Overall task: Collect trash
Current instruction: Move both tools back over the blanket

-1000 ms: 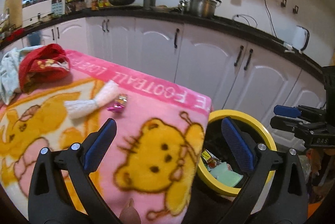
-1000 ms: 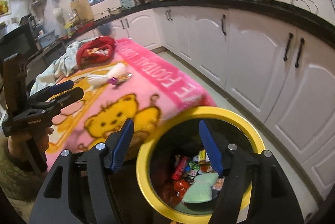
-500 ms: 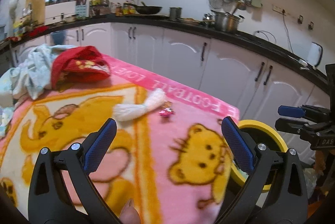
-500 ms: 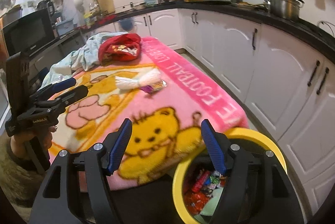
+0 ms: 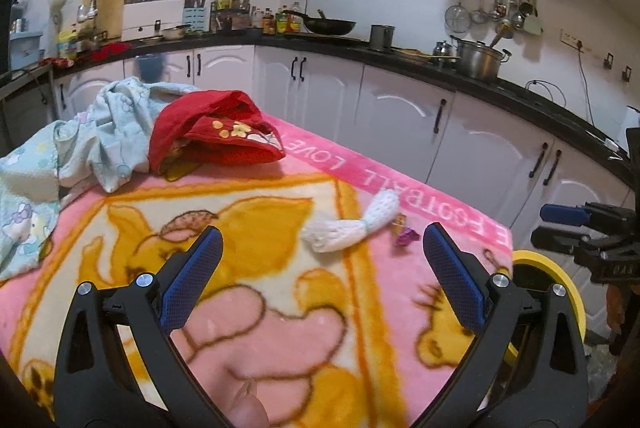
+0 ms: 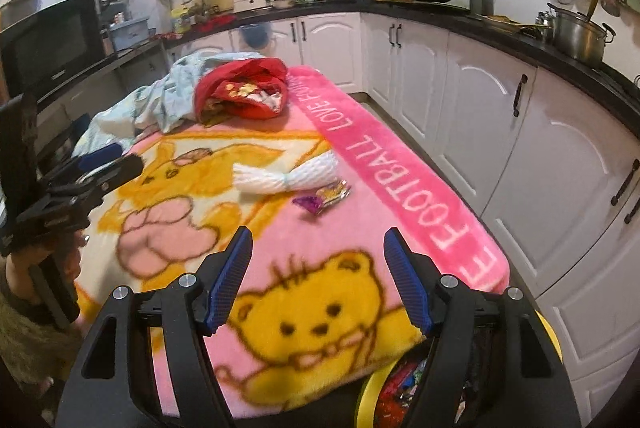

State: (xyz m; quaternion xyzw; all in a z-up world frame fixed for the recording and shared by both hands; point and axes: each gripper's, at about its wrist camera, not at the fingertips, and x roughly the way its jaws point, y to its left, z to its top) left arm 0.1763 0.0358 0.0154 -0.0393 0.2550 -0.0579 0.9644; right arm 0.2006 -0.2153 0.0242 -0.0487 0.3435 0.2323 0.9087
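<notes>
A white foam net sleeve lies on the pink cartoon blanket, with a purple and gold candy wrapper just beside it. My left gripper stands open over the blanket, nothing between its blue pads, short of the sleeve. My right gripper is open too and holds nothing, hovering above the blanket's near end with the wrapper ahead of it. The yellow-rimmed trash bin with wrappers inside sits off the blanket's corner.
A red garment and a pale blue cloth are heaped at the blanket's far end. White cabinets under a black counter run along the right. A person's hand holds the left gripper's handle.
Both grippers have swung away from the bin and over the blanket toward the sleeve and wrapper. The bin has slid to the frame edges. Both stay open and hold nothing.
</notes>
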